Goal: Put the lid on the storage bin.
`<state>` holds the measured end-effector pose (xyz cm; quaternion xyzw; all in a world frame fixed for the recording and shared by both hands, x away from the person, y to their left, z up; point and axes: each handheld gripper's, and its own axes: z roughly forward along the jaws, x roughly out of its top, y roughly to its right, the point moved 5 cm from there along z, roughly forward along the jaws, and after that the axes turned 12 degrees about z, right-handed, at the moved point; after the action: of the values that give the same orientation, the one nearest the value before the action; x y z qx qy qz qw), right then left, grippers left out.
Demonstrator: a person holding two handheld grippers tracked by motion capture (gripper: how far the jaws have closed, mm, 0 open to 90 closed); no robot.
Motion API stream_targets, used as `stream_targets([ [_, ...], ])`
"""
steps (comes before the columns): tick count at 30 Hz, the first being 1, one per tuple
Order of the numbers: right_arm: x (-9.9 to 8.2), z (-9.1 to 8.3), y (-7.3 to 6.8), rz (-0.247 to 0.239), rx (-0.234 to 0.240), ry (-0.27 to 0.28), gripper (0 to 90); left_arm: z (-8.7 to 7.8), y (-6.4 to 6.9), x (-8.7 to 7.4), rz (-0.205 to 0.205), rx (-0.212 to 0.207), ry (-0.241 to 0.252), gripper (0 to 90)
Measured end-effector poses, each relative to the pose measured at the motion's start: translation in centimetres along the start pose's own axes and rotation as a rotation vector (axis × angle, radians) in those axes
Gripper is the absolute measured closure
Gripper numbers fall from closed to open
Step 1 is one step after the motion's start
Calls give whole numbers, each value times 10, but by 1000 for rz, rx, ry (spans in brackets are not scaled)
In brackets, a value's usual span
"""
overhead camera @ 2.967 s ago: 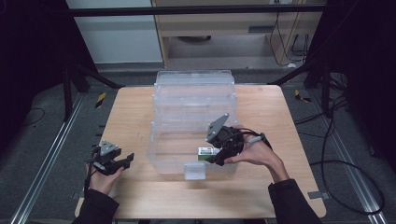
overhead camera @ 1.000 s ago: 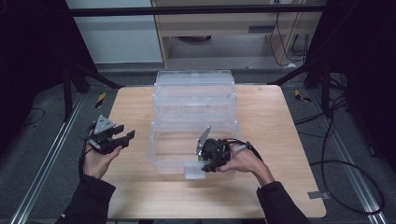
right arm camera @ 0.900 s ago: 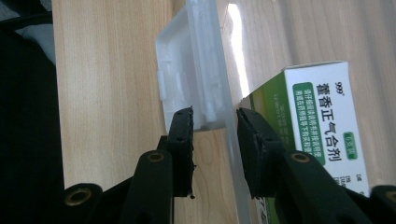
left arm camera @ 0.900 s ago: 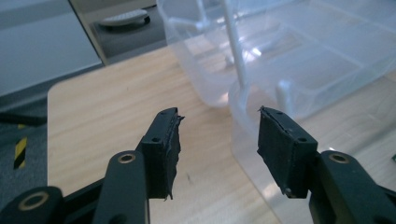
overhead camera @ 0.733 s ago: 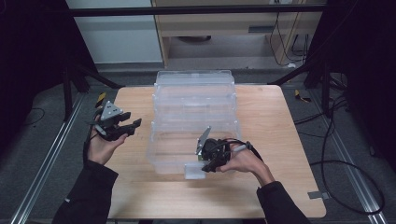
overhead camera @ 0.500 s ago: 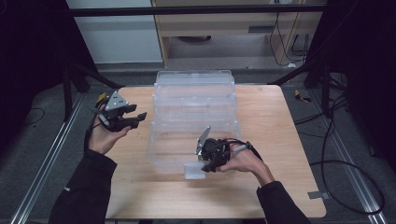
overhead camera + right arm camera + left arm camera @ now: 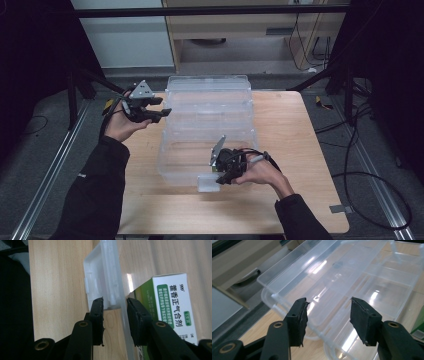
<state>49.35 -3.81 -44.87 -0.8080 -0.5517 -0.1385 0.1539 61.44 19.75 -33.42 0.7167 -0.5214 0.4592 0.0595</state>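
A clear plastic storage box (image 7: 166, 155) stands on the wooden table (image 7: 295, 140), its lid (image 7: 209, 85) lying open at the back. My right gripper (image 7: 219, 177) is at the near wall. In the right gripper view its jaws (image 7: 115, 301) are shut on that wall and the white latch (image 7: 100, 277), one jaw outside and one inside. A green-and-white medicine box (image 7: 175, 305) lies inside, just past the inner jaw. My left gripper (image 7: 161, 106) is held in the air by the box's back left corner. It is open and empty (image 7: 328, 301), with the clear lid (image 7: 332, 267) beyond it.
Bare tabletop lies left, right and in front of the box. Dark metal frame legs (image 7: 75, 90) stand at the table's left and right. A wooden cabinet (image 7: 240, 30) is behind, and cables (image 7: 360, 150) trail on the grey floor at the right.
My left hand has risen and moved away from me, from beside the box's left wall to its back left corner. The right gripper has stayed on the near wall.
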Motion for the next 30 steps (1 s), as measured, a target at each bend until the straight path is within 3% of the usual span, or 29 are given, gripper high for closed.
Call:
stream_targets([
  [7, 0, 0, 0, -5, 0, 0, 675, 17, -2, 9, 84, -102, -41, 490],
  [13, 0, 0, 0, -11, -1, 1, 675, 27, -6, 18, 144, -153, -62, 493],
  [20, 0, 0, 0, -15, 4, 1, 676, 33, -10, 27, 209, -163, -121, 476],
  [30, -1, 0, 0, -20, 3, 0, 677, 43, -3, 35, 345, -170, -225, 468],
])
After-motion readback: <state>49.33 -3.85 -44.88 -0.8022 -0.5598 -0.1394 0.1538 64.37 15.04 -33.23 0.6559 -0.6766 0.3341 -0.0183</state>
